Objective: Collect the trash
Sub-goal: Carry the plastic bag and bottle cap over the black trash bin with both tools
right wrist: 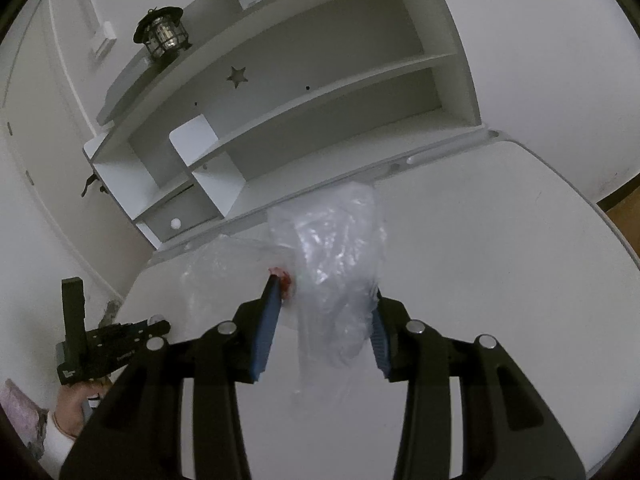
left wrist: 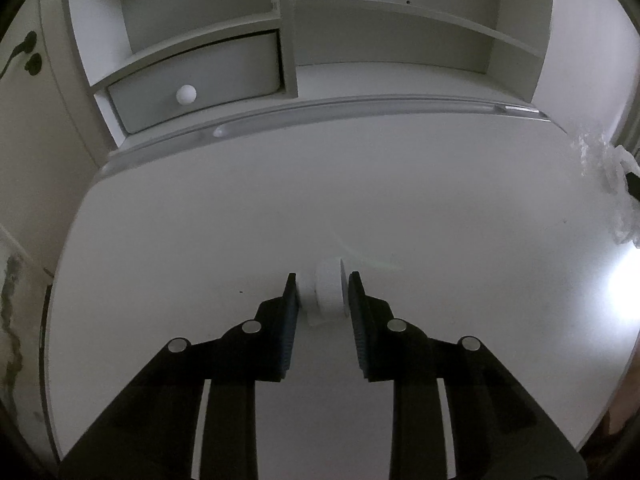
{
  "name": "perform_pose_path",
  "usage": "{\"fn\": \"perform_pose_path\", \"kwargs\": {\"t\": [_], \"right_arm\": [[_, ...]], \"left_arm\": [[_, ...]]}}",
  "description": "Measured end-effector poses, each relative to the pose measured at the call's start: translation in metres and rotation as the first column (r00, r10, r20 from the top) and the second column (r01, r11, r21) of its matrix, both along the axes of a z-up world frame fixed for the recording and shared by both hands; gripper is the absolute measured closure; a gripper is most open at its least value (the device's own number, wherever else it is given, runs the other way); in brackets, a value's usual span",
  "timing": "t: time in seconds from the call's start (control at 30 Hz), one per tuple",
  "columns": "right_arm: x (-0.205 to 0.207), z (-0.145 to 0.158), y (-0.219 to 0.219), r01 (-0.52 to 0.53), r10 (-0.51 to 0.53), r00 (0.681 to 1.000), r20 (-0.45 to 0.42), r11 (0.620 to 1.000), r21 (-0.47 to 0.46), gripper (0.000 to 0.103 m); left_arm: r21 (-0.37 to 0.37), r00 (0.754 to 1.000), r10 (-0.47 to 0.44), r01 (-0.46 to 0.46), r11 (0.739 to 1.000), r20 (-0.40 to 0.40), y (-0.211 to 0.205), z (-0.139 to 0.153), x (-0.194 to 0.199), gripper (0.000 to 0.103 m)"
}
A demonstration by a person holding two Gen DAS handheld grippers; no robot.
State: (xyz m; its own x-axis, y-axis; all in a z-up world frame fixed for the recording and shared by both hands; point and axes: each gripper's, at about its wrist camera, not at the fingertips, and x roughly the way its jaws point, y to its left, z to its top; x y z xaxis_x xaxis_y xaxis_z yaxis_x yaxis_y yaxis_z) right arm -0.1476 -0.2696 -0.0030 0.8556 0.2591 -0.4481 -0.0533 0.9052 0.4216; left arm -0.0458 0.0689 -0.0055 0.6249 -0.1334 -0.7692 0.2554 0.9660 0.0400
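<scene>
Left hand-held gripper (left wrist: 322, 286) pinches a white cap (left wrist: 326, 294); right hand-held gripper (right wrist: 324, 292) clamps a plastic bag (right wrist: 332, 256).

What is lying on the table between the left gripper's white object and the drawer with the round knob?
Nothing: in the left wrist view, only bare table separates the white object from the drawer.

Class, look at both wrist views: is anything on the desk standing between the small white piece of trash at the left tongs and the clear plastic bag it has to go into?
Nothing visible does. The white trash sits between the left tongs. The plastic bag hangs in the right tongs, and the desk between them is bare.
</scene>
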Motion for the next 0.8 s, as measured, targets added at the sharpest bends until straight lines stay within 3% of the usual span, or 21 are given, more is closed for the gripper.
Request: {"fn": "perform_pose_path", "kwargs": {"t": [0.4,0.8], "right_arm": [[0.000,-0.005,0.002,-0.011,0.011,1.000,-0.011,1.000,0.002,0.062],[0.004,-0.011,0.001,-0.031,0.031,0.999,-0.017,1.000,-0.002,0.062]], "left_arm": [[-0.031,1.000,-0.016,0.016,0.999,-0.012,0.004,0.004,-0.008,0.083],[-0.071,0.997,-0.045,0.049,0.996,0.056,-0.010,0.034,-0.017,0.083]]}}
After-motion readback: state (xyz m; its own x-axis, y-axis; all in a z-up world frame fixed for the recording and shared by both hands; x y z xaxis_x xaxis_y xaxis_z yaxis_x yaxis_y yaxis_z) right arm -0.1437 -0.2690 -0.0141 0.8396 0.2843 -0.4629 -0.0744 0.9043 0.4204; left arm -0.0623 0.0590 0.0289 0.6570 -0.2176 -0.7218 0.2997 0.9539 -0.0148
